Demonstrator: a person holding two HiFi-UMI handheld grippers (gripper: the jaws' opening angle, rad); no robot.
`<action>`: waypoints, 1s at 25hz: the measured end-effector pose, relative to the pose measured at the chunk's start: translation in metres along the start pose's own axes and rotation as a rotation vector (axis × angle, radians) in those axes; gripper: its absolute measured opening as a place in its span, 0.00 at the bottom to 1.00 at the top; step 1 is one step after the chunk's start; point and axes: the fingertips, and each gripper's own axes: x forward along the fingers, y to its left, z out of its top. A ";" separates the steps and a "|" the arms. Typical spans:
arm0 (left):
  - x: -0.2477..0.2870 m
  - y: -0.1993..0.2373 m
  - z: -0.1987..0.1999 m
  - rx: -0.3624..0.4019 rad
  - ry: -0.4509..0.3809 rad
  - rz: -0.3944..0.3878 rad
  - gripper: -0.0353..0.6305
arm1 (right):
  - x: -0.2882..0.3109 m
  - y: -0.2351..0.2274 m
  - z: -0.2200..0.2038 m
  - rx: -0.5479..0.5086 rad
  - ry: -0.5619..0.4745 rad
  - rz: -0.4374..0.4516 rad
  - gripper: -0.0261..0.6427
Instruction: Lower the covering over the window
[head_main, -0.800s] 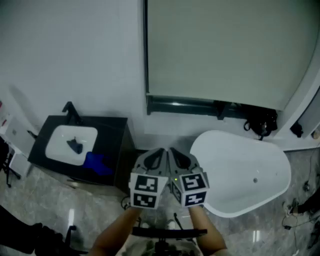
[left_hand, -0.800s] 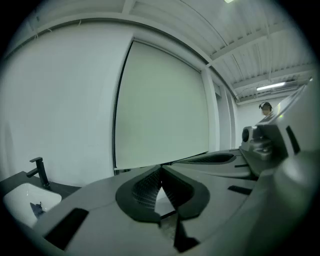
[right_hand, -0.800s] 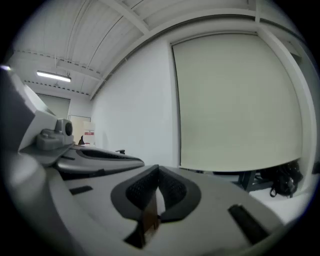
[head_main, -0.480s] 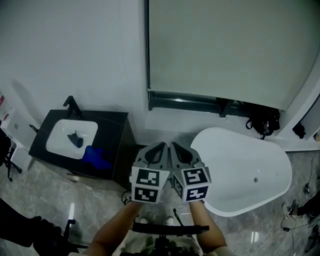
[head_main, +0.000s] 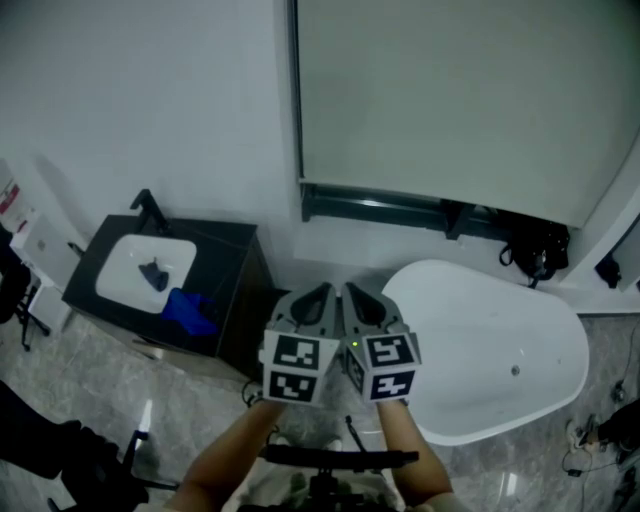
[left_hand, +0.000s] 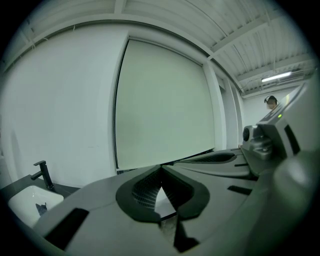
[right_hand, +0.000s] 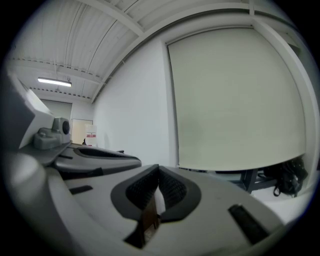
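A pale roller blind (head_main: 450, 100) covers nearly the whole window, its bottom bar (head_main: 430, 190) hanging just above the dark sill. The same blind (left_hand: 162, 107) fills the left gripper view, and the blind (right_hand: 235, 97) also fills the right gripper view. My left gripper (head_main: 322, 295) and right gripper (head_main: 350, 293) are held side by side at the lower middle of the head view, well short of the wall. Both are shut with nothing between the jaws. Neither touches the blind.
A black vanity with a white basin (head_main: 145, 275) and black tap stands at the left, a blue cloth (head_main: 190, 310) beside it. A white bathtub (head_main: 500, 350) lies at the right. A dark bag (head_main: 540, 258) sits below the sill. A black frame bar (head_main: 335, 458) crosses near my forearms.
The head view has shifted slightly, so the vanity and tub sit a little lower and to the right. The two grippers keep the same place side by side, still shut.
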 end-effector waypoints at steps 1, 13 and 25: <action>0.002 -0.001 0.001 0.002 -0.001 0.008 0.08 | 0.000 -0.003 0.000 -0.001 -0.003 0.004 0.06; 0.042 0.009 0.002 0.015 0.020 0.050 0.08 | 0.030 -0.035 0.007 0.006 -0.026 0.027 0.06; 0.123 0.082 0.017 -0.006 0.009 0.009 0.08 | 0.132 -0.057 0.025 -0.021 -0.005 -0.021 0.06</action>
